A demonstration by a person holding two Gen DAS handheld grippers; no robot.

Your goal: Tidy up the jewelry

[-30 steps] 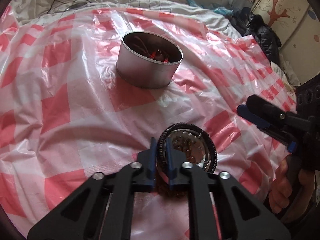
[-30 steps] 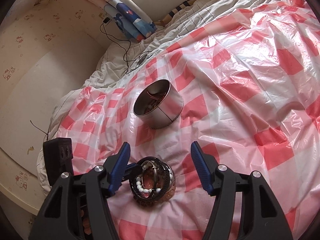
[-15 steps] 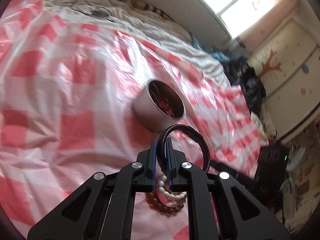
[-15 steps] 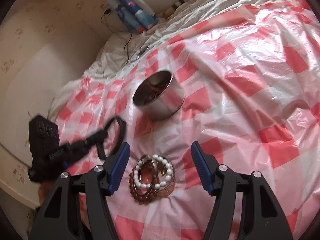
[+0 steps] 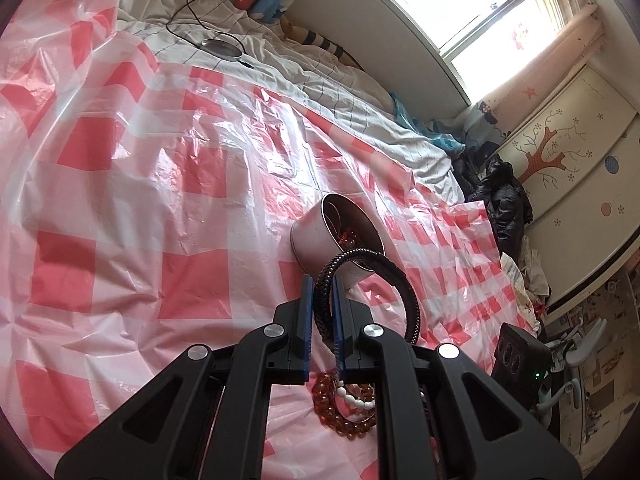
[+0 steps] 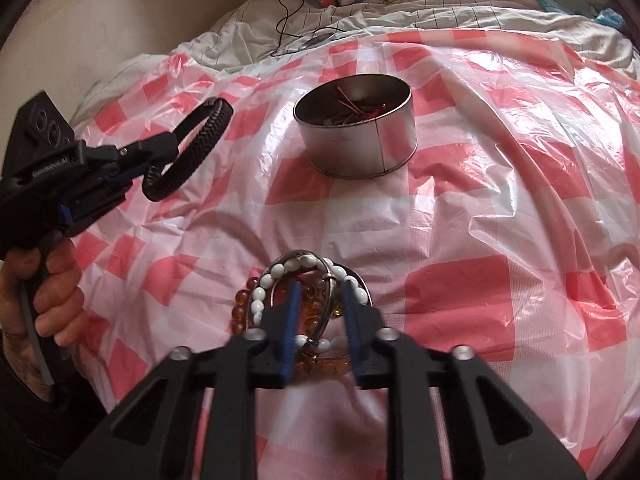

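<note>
My left gripper [image 5: 321, 300] is shut on a black braided bracelet [image 5: 404, 284] and holds it in the air, short of the round metal tin [image 5: 316, 236]. In the right wrist view the left gripper [image 6: 148, 160] holds the black bracelet [image 6: 200, 136] left of the tin [image 6: 356, 140], which has red cords inside. My right gripper [image 6: 320, 300] is low over a pile of bracelets: white beads [image 6: 260, 292], amber beads [image 6: 240, 308] and a metal bangle [image 6: 332, 292]. Its jaws have narrowed around the bangle with a gap left.
A red-and-white checked plastic sheet [image 6: 480, 220] covers the bed. A white quilt with a cable and a round disc [image 5: 222, 48] lies behind it. A wardrobe [image 5: 568, 168] and dark clothes [image 5: 504, 200] stand to the right.
My left gripper lifted the black bracelet off the pile and carried it up and left, toward the tin. My right gripper came down over the remaining bracelets and its jaws narrowed.
</note>
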